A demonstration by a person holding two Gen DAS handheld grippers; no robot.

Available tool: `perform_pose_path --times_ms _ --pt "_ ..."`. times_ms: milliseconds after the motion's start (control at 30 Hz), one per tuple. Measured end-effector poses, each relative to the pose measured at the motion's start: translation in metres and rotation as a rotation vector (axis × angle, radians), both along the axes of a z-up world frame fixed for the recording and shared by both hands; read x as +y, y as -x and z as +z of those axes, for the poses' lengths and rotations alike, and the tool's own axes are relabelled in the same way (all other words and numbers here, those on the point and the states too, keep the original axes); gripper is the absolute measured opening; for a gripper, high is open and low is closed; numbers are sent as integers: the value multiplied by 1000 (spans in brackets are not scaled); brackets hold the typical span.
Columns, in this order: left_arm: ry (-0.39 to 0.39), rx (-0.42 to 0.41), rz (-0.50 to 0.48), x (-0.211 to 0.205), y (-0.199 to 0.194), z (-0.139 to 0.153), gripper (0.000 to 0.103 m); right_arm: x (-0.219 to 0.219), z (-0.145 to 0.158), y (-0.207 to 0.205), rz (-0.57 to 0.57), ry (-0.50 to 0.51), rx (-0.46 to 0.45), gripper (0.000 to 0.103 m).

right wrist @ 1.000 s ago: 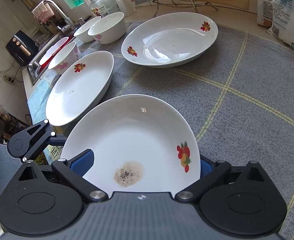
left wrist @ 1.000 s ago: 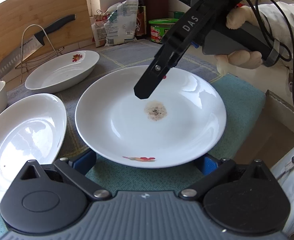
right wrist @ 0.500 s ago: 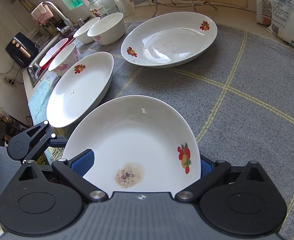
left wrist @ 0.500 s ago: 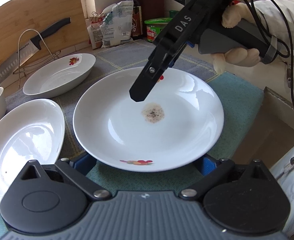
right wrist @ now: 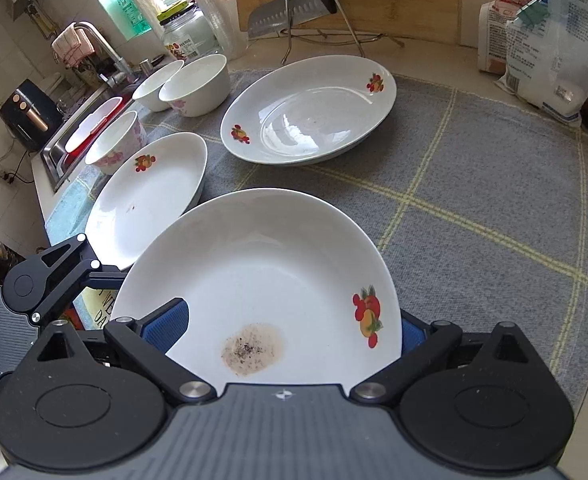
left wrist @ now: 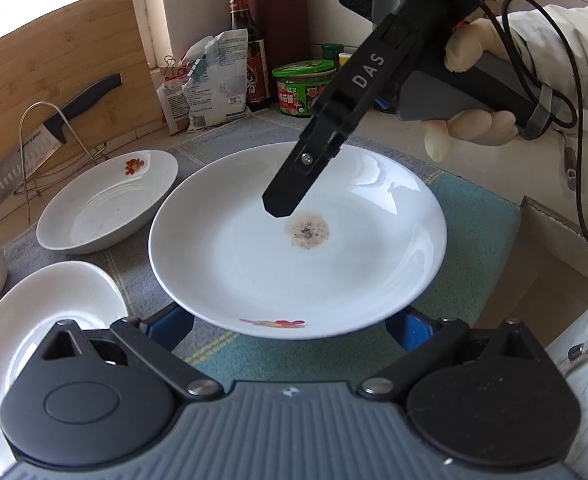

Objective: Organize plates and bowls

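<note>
A white plate (left wrist: 254, 276) with a brown stain and a fruit print hangs above the mat; it also shows in the right wrist view (right wrist: 270, 280). My right gripper (right wrist: 282, 328) is shut on its rim; in the left wrist view its upper finger (left wrist: 294, 184) lies over the plate's far edge. My left gripper (left wrist: 290, 326) is open, its blue pads either side of the plate's near rim. Two more fruit-print plates (right wrist: 150, 196) (right wrist: 313, 112) lie on the grey mat (right wrist: 473, 184). Three white bowls (right wrist: 196, 84) stand at the far left.
A knife on a wire stand (right wrist: 305, 4) leans on a wooden board at the back. Bags (right wrist: 549, 44), a sauce bottle (left wrist: 248, 44) and a green-lidded jar (left wrist: 301, 88) stand at the back right. A sink (right wrist: 86, 132) lies left.
The held plate has risen and tilted slightly with the right gripper; the plates on the mat look lower and further off. Both grippers keep their state.
</note>
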State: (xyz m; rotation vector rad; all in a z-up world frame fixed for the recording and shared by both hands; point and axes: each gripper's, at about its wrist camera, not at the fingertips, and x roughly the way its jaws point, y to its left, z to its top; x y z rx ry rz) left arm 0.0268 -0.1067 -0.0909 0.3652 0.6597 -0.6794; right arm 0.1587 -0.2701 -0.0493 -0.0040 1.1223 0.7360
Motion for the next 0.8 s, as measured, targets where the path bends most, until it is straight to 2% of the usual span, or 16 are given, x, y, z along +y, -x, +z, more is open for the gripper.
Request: perform_pose_path --times_ms 333,800 --pt "12 0 -40 -28 -35 0 101 -37 6 -20 -53 7 -50 103" --pt "-1 -5 -64 -68 -90 -9 101 -86 -5 -63 -107 29 -75 103"
